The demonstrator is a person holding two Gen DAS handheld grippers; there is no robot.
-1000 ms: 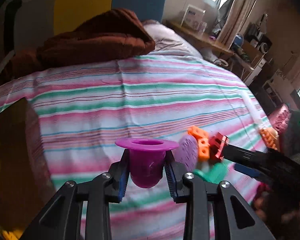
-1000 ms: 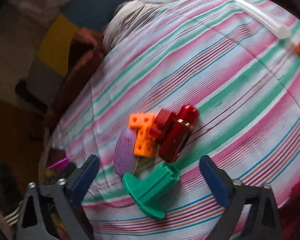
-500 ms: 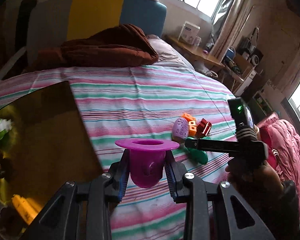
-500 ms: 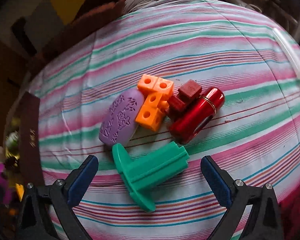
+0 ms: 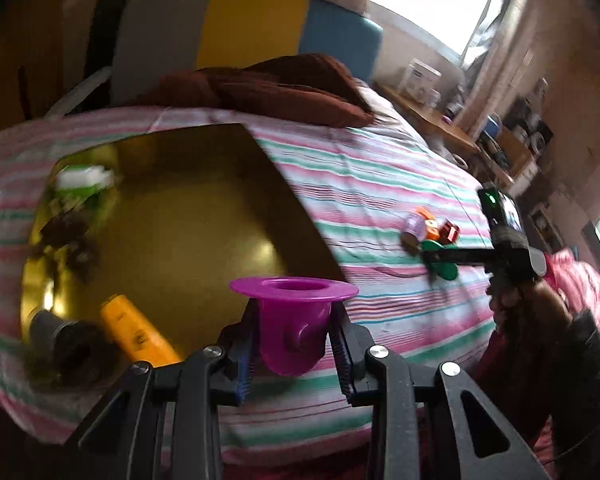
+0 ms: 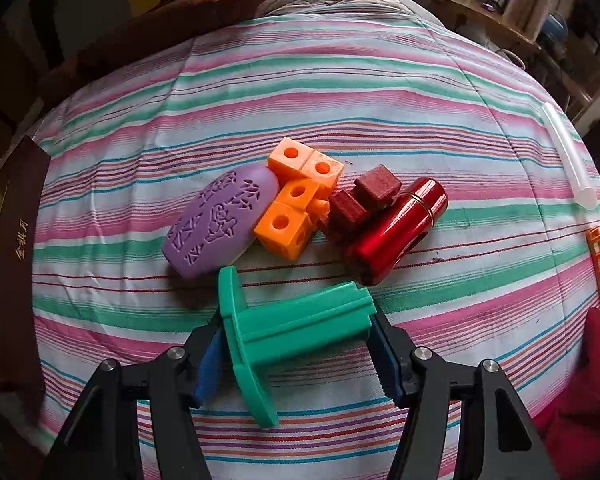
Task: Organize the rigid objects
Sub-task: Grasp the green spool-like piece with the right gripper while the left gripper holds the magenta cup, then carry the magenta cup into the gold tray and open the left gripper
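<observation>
Green flanged spool (image 6: 296, 330) on side, in right tool (image 6: 298, 354).

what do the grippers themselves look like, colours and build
Both the left gripper and right gripper are matte black, with triangular cut-outs, silver pivot bolts and blue ridged pads. The left view shows a green light on the right one's camera block. No sleeves or cables visible.

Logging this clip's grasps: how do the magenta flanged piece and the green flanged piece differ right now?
The magenta piece stands upright, flange on top, lifted in the left gripper; the green piece lies sideways on the striped bedspread, flange to the left, between the right gripper jaws. The magenta body is round; the green is ribbed. Both are flanged plastic, both gripped.
</observation>
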